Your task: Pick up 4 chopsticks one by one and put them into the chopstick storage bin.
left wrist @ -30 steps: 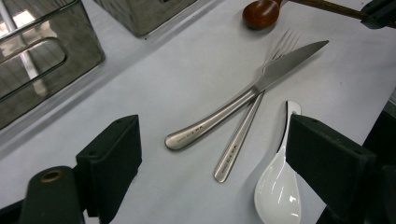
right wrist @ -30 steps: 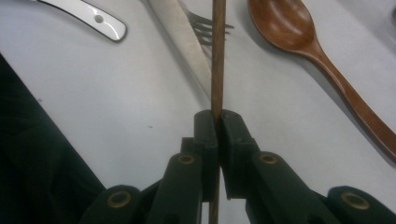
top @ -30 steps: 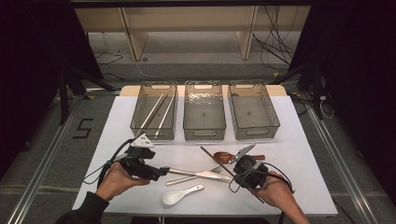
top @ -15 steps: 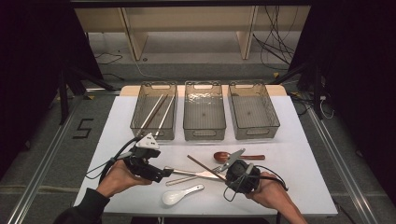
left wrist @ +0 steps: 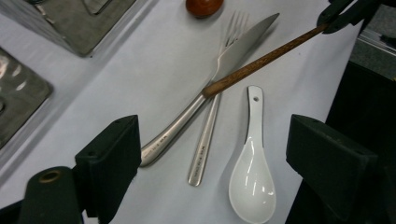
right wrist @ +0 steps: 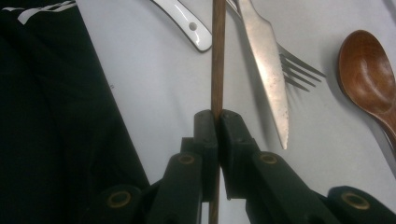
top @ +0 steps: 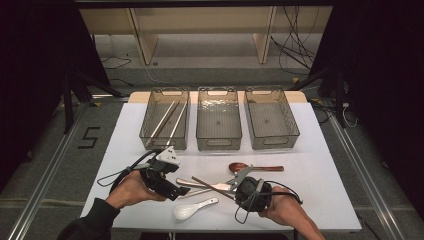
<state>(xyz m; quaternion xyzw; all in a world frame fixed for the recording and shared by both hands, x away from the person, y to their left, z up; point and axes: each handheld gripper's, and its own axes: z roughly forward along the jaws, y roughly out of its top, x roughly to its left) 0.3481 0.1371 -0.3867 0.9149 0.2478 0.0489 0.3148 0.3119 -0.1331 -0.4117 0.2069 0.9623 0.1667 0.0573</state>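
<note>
Presently a wooden chopstick is pinched by the right gripper, while the left gripper is held wide open above the white spoon.

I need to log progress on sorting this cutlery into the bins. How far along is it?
Early. Done: two chopsticks lie in the left bin. In hand: the right gripper is shut on a wooden chopstick; the left gripper is open. Left on the table: knife, fork, white spoon, wooden spoon.
</note>
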